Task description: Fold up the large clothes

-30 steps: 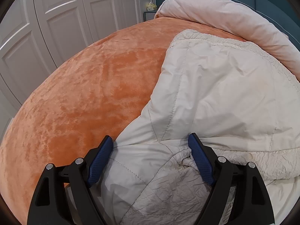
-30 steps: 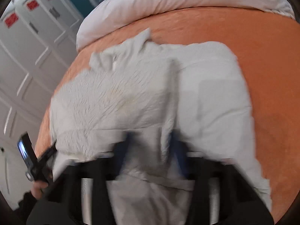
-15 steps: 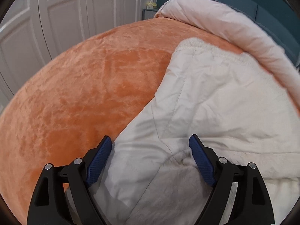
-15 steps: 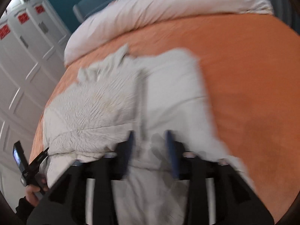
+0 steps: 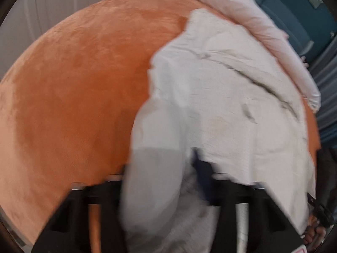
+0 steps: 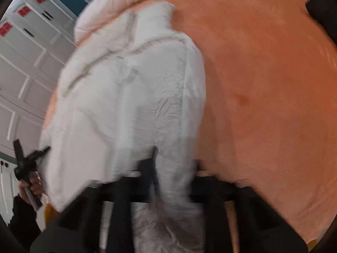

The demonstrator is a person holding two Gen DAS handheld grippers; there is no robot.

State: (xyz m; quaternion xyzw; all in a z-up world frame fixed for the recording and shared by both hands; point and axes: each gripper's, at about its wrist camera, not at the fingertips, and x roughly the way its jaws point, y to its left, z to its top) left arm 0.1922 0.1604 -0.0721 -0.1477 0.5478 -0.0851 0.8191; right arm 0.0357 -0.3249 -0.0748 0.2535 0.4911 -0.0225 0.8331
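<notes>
A large off-white quilted garment [image 5: 221, 97] lies on an orange bedspread [image 5: 73, 84]; it also shows in the right wrist view [image 6: 130, 97]. My left gripper [image 5: 160, 168] is shut on the garment's near edge, and cloth drapes over its left finger. My right gripper [image 6: 172, 164] is shut on another part of the near edge, with cloth bunched between the fingers. Both frames are blurred by motion. The left gripper [image 6: 25, 160] and the hand holding it also show at the left of the right wrist view.
A rolled pale duvet [image 5: 252, 21] lies along the head of the bed, before a teal headboard [image 5: 305, 21]. White wardrobe doors [image 6: 21, 63] stand beside the bed. Bare orange bedspread [image 6: 263, 84] stretches to the right of the garment.
Both grippers have closed on the garment's near edge and lifted it. The left one was open around the cloth before. The garment now hangs bunched from both, and the views have tilted.
</notes>
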